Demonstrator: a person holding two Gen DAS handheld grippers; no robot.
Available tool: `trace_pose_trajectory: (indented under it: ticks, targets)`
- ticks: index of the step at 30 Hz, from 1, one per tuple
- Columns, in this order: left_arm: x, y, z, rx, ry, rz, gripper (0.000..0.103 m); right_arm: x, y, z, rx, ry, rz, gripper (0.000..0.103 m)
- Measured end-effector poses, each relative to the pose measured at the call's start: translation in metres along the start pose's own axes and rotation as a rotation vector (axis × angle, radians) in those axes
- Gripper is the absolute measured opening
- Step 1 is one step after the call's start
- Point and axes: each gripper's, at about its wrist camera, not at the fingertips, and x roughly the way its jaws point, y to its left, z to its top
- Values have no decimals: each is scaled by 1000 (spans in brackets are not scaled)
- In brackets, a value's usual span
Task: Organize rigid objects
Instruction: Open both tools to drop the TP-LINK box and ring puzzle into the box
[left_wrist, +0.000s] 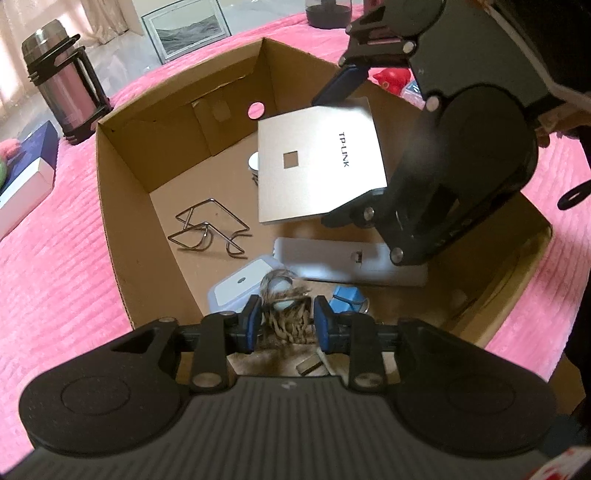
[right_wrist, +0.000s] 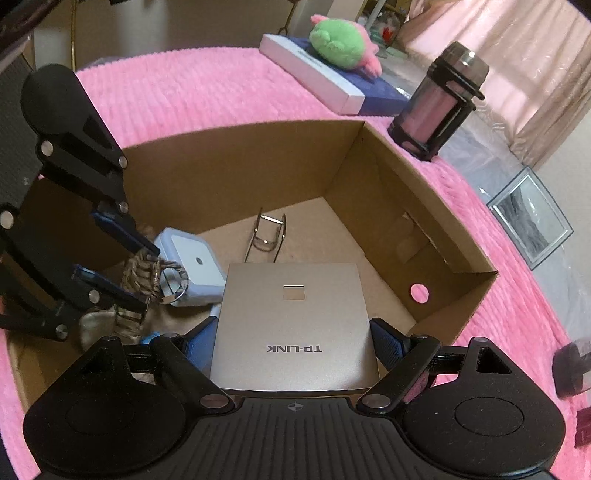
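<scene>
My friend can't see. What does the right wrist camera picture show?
The right gripper holds a flat gold TP-LINK box over an open cardboard box on a pink blanket. Beside it, the left gripper holds a braided rope thing.

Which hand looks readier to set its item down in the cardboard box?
Left, probably. The left hand-held gripper has its woven rope item low among the box's contents; the right holds its TP-LINK panel higher.
</scene>
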Motion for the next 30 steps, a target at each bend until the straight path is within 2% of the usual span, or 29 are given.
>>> trace_pose_trajectory:
  ticks: [15, 18, 26, 30]
  targets:
    - [-17, 10, -6, -53, -70, 6, 26, 29, -3, -1, -57, 114, -30, 83]
    - [-17, 11, -7, -61, -77, 5, 26, 33, -4, 1, -66, 129, -14, 83]
    - [-18, 8, -7, -81, -90, -1, 26, 28, -9, 0, -48, 88, -6, 83]
    - [-22, 6, -7, -101, -103, 1, 26, 12, -12, 0, 7, 29, -9, 83]
